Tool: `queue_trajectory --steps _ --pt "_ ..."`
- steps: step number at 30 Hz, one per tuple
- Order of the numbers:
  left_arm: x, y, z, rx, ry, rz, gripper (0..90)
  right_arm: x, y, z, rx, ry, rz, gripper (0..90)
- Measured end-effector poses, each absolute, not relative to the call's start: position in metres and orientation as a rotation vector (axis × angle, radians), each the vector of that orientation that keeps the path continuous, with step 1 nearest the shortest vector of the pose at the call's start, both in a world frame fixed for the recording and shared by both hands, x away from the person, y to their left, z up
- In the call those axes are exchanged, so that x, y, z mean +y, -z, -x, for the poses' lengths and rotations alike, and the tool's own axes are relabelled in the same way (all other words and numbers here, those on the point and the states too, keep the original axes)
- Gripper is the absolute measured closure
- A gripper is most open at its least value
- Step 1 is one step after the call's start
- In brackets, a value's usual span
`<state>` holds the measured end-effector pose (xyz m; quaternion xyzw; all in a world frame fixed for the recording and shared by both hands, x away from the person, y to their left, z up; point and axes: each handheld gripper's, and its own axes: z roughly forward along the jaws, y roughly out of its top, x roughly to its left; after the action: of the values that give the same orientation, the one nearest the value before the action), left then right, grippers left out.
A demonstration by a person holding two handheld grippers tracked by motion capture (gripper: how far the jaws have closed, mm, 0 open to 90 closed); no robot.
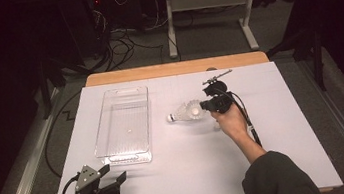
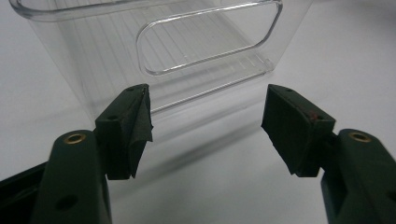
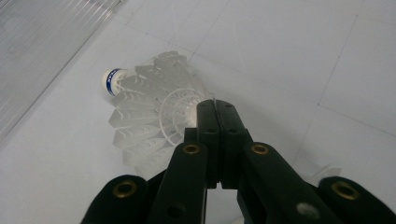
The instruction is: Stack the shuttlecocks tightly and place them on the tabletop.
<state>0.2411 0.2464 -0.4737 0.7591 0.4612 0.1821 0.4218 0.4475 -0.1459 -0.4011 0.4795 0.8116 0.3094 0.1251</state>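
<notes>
Right gripper view has the right gripper [image 3: 215, 105] with its jaws pressed together on the skirt rim of a white shuttlecock [image 3: 144, 107], which lies on its side on the white table [image 3: 289, 42], cork pointing away. Beside it stands a clear plastic bin [image 1: 123, 121]. Near the bin's handle end, the left gripper [image 2: 205, 126] has its jaws wide apart, holding nothing.
</notes>
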Motion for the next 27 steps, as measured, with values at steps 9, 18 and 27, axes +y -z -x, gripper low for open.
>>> queue_trajectory --steps 9,18,27 --pt "0.2449 0.4739 -0.2411 1.147 -0.463 -1.909 34.0 -0.1467 0.4033 -0.4497 2.354 -0.852 -1.403 90.0" --pt "0.2447 0.4737 -0.2409 1.146 -0.462 -1.912 33.9 -0.1467 0.4044 -0.4514 2.332 -0.770 -1.396 88.8" --pt "0.2444 0.4736 -0.2411 1.144 -0.461 -1.917 33.9 -0.1437 0.4109 -0.4552 2.330 -0.714 -1.389 86.3"
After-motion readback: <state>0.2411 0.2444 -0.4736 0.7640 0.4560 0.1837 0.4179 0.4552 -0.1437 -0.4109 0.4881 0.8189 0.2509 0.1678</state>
